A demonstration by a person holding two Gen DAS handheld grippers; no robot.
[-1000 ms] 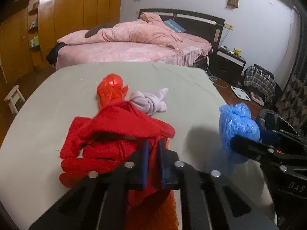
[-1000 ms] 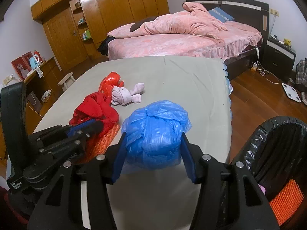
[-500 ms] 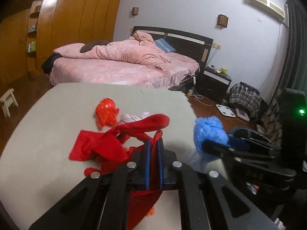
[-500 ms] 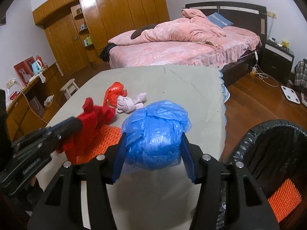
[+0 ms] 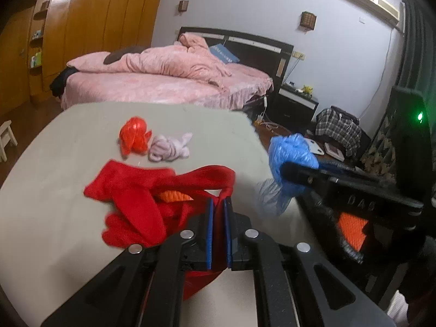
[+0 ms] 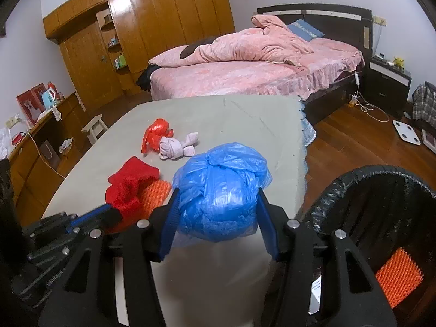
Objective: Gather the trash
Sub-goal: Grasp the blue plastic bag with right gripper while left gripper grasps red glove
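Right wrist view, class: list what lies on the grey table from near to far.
Blue plastic bag in the right gripper → red cloth → pale pink sock bundle → orange-red plastic bag.

On the table (image 6: 239, 114), the knotted bag (image 6: 155, 135) touches the rolled sock (image 6: 177, 147) on its left, the cloth (image 6: 130, 182) lies nearer than both over a mesh piece (image 6: 155, 193), the bin (image 6: 381, 218) stands off the table's right edge, and the bed (image 6: 245, 73) is behind it.
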